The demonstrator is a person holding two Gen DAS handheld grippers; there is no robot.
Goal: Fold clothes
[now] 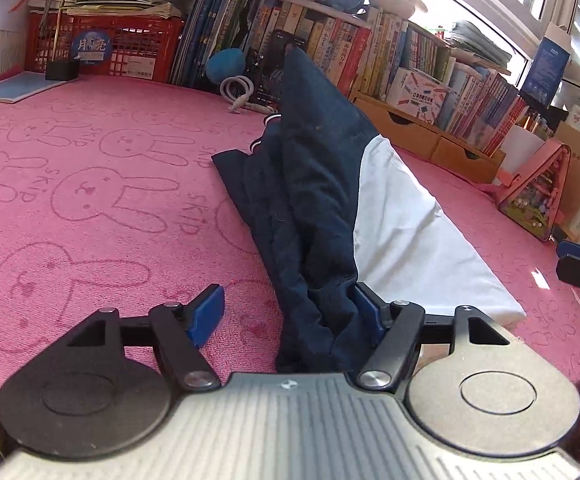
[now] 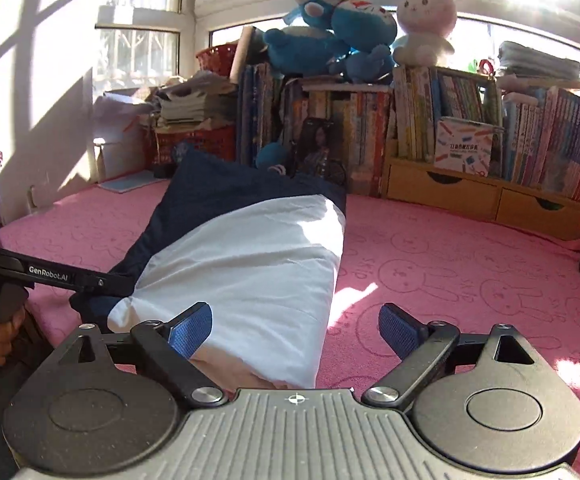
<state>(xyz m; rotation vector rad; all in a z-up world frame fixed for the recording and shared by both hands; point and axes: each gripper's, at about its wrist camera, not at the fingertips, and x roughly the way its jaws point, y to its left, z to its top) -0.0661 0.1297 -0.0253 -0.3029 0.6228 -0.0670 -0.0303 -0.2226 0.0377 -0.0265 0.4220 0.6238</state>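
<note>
My left gripper (image 1: 290, 312) stands open: its left pad is clear of the cloth, and a navy fold of the garment (image 1: 313, 200) lies slack between the fingers against the right pad, not pinched. My right gripper (image 2: 295, 330) is open too and holds nothing, its fingers astride the near white edge. The navy-and-white garment is folded into a long strip on the pink rabbit-print towel (image 1: 90, 184), running away toward the bookshelf (image 2: 469, 128). It looks light, soft and limp, so I judge it will sag and unfold if lifted at one point; I would take both near corners through all layers.
</note>
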